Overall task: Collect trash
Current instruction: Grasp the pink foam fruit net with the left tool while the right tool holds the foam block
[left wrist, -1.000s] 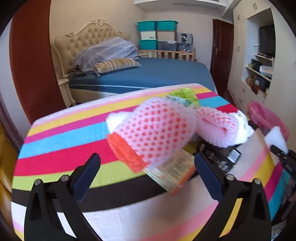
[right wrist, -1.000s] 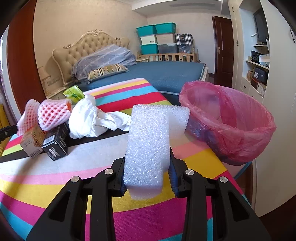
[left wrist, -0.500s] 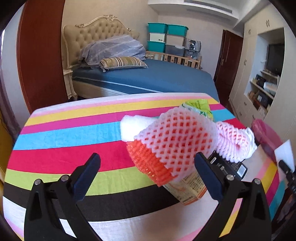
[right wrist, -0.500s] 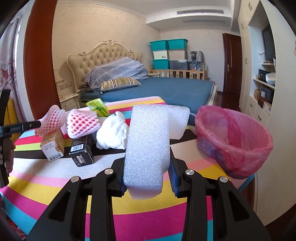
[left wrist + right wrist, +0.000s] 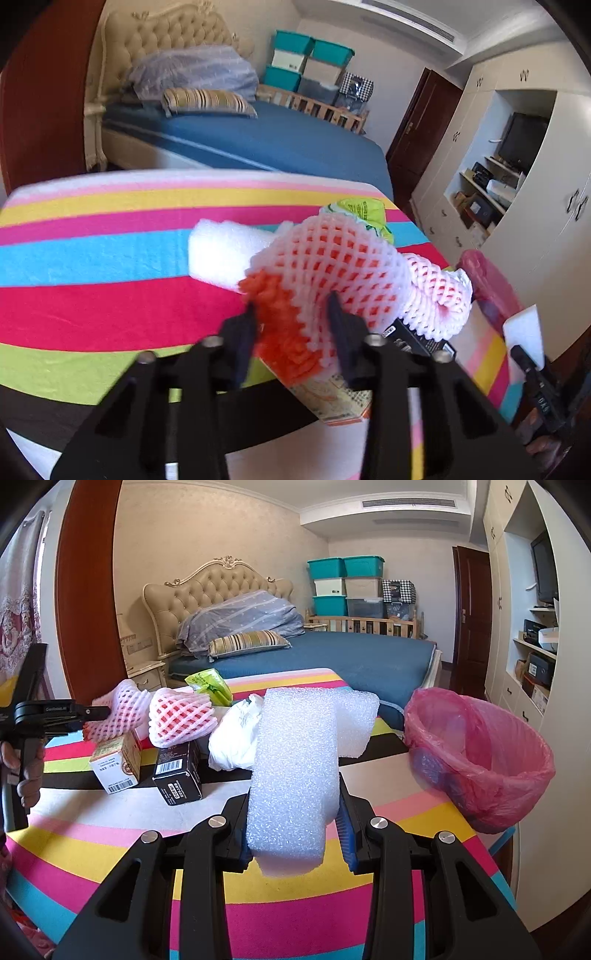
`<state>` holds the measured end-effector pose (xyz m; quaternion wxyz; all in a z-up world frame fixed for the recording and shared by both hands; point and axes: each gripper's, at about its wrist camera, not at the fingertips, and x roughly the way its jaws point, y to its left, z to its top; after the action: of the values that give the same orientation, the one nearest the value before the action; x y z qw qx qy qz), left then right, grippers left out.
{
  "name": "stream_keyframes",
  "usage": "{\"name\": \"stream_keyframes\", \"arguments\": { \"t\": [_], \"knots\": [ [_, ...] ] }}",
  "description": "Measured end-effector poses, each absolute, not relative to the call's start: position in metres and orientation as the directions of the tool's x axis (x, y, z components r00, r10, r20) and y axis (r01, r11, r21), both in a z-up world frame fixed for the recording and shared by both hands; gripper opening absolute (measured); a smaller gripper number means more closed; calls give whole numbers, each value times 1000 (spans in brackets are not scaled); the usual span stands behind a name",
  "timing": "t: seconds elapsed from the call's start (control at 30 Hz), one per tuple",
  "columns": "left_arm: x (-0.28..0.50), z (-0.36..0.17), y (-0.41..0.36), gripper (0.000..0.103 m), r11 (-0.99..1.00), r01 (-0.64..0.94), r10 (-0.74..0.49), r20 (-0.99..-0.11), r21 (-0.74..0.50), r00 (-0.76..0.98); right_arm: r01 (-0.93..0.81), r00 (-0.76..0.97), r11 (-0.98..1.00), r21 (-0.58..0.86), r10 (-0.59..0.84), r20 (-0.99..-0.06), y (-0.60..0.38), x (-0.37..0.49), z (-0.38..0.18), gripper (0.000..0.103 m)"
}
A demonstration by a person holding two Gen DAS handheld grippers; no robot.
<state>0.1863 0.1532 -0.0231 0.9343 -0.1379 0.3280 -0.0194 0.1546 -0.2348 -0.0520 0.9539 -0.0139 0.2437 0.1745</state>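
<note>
My left gripper [image 5: 291, 314] is shut on the pink-and-orange foam fruit net [image 5: 332, 273], which sits on a small beige carton [image 5: 340, 402]. The same net [image 5: 118, 709] and the left gripper [image 5: 92, 712] show at the left of the right wrist view. My right gripper [image 5: 295, 827] is shut on a white foam block [image 5: 299, 768] and holds it above the striped tablecloth [image 5: 110, 849]. A bin lined with a pink bag [image 5: 476, 753] stands at the table's right edge. A second fruit net [image 5: 181, 716], a black box [image 5: 177, 771], a white plastic bag [image 5: 236, 738] and a green wrapper [image 5: 208, 685] lie between.
Another white foam piece [image 5: 218, 254] lies behind the net held by the left gripper. Behind the table is a blue bed [image 5: 332, 657] with a tufted headboard. Cupboards and shelves [image 5: 535, 646] line the right wall. The pink bin [image 5: 487, 280] shows at the right of the left wrist view.
My left gripper has closed from wide open onto the fruit net. My right gripper has risen slightly with the foam block in it.
</note>
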Motion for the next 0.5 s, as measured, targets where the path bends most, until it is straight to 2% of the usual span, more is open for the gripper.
{"name": "stream_keyframes", "arguments": {
  "t": [0.13, 0.5],
  "knots": [
    [169, -13, 142, 18, 970, -39, -108, -565, -241, 818, -351, 817, 935, 55, 334, -469, -232, 151, -53, 35],
    [125, 1, 98, 18, 973, 25, -136, -478, -230, 868, -380, 820, 923, 52, 363, -443, -234, 137, -48, 35]
  ]
}}
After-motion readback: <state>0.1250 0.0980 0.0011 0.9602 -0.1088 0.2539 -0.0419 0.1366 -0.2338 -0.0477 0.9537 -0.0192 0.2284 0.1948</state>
